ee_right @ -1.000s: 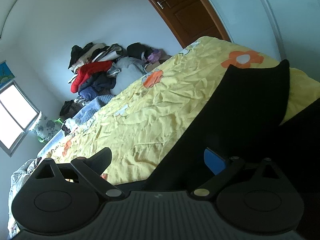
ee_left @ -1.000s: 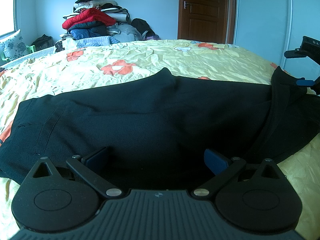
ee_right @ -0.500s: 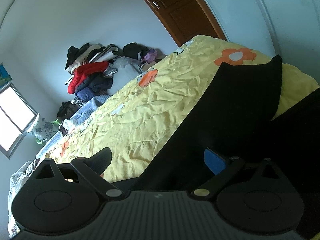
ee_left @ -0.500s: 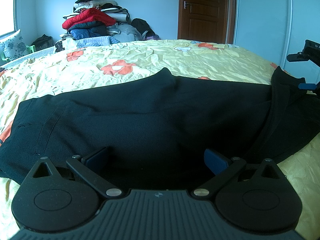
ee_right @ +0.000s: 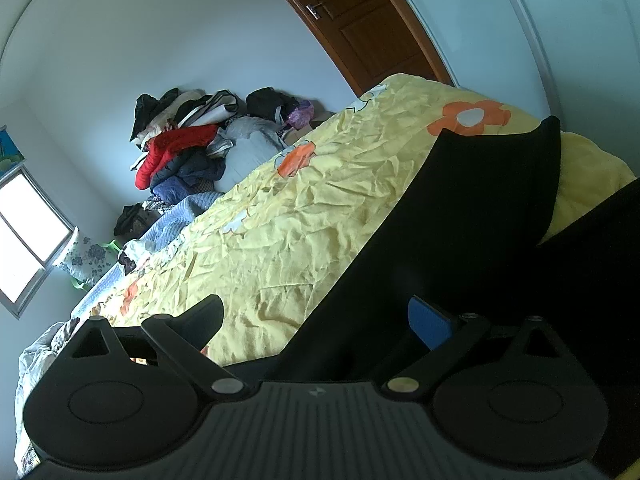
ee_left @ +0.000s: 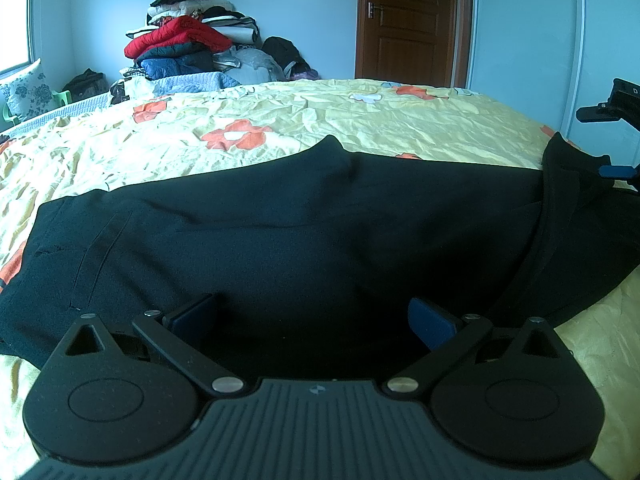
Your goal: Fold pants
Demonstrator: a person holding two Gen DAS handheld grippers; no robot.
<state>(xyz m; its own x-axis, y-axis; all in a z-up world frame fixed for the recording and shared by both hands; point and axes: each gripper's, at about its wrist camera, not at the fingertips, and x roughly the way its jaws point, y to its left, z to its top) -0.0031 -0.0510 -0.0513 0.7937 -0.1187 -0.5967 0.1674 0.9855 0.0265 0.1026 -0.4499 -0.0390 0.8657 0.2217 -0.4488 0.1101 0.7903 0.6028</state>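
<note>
Black pants (ee_left: 304,232) spread across a crumpled yellow floral bedsheet (ee_left: 360,120); their near edge is hidden below the left gripper (ee_left: 314,320), and the dark cloth shows almost no detail apart from a seam line beyond the left finger. Left gripper level, jaws wide apart, cloth lying between and ahead of the blue pads (ee_left: 430,322), nothing clamped. Right gripper (ee_right: 314,320) rolled steeply to one side, jaws likewise spread; a raised, curved flap of the pants stands ahead of its right finger, the right margin lost in shadow.
</note>
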